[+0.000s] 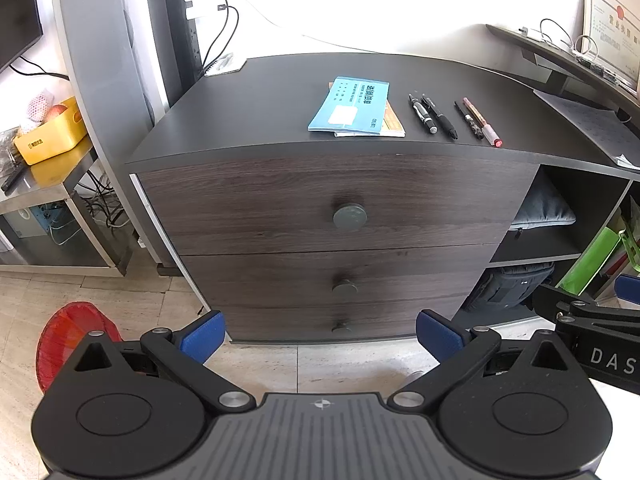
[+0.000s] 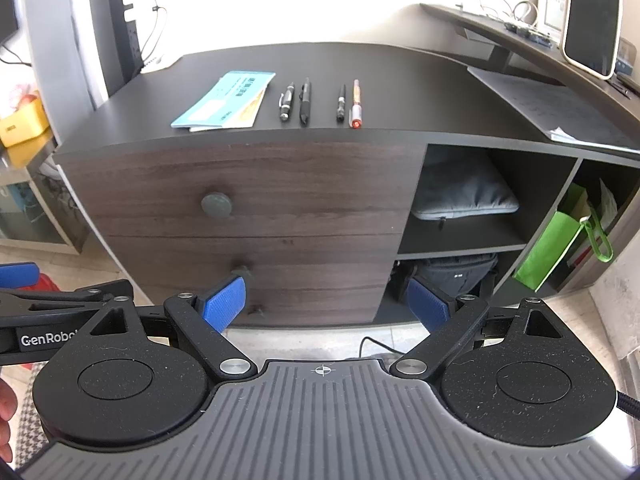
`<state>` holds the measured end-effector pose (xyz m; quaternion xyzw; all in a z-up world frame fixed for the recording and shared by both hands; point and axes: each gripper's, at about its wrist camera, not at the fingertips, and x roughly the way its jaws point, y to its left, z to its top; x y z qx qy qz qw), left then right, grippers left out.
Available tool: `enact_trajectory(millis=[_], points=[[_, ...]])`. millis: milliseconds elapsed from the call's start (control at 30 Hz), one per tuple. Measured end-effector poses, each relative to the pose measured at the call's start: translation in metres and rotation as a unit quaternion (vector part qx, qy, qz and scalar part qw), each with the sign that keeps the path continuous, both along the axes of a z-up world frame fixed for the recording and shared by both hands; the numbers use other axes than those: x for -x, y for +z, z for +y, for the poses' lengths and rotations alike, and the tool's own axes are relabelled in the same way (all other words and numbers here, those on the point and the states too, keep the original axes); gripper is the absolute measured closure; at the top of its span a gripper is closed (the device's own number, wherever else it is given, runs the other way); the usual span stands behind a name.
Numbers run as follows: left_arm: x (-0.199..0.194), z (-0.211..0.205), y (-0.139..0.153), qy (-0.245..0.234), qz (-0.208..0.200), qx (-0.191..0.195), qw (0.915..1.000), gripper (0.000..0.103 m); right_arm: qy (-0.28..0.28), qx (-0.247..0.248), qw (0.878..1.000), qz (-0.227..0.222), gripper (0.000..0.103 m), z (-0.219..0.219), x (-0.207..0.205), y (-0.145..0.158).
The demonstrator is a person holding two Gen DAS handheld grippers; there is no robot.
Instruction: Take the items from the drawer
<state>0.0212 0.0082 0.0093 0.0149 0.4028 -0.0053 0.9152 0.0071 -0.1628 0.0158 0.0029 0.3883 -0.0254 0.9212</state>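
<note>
Both grippers, left (image 1: pixel 318 334) and right (image 2: pixel 326 304), are hovering released before the closed top drawer (image 1: pixel 336 204); its round knob (image 1: pixel 349 216) is risking a slipping grip.

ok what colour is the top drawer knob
Dull grey-green, round knob on the dark woodgrain top drawer; clearest in the left wrist view.

The dark wood-grain drawer cabinet (image 1: pixel 340 216) stands on the pale tiled floor (image 1: pixel 120 296); three drawers are stacked, each with a round grey knob (image 1: pixel 349 216) at centre; on the dark cabinet top (image 1: pixel 280 100) lies a light-blue paper booklet (image 1: pixel 350 106) over a second booklet; four slim pens (image 1: pixel 454 118) lie to its right; open shelf compartments (image 2: pixel 460 208) adjoin the cabinet's right side, a grey padded pouch (image 2: pixel 464 192) in the upper one.
</note>
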Motion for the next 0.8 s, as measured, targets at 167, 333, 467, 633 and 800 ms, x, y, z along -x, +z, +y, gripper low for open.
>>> enact_trajectory(millis=[167, 333, 467, 633, 800], points=[[-0.0006, -0.0004, -0.0007, 0.001, 0.001, -0.001, 1.0, 0.001, 0.0, 0.0, 1.0, 0.001, 0.011, 0.0001, -0.0004, 0.0], [-0.0007, -0.0005, -0.0007, 0.002, 0.001, -0.001, 1.0, 0.001, 0.0, 0.001, 1.0, 0.003, 0.011, 0.0009, -0.001, -0.0007], [-0.0001, -0.0007, -0.0008, 0.002, 0.001, -0.001, 1.0, 0.001, 0.001, 0.001, 1.0, 0.002, 0.011, 0.0013, -0.0006, -0.0005], [-0.0001, -0.0006, -0.0008, 0.002, 0.001, 0.0, 1.0, 0.001, 0.0, 0.002, 1.0, 0.003, 0.011, 0.0019, -0.0001, -0.0007], [0.0004, 0.0001, -0.0008, 0.001, 0.0, 0.0, 1.0, 0.001, 0.0, 0.002, 1.0, 0.003, 0.011, 0.0029, 0.0002, -0.0004]])
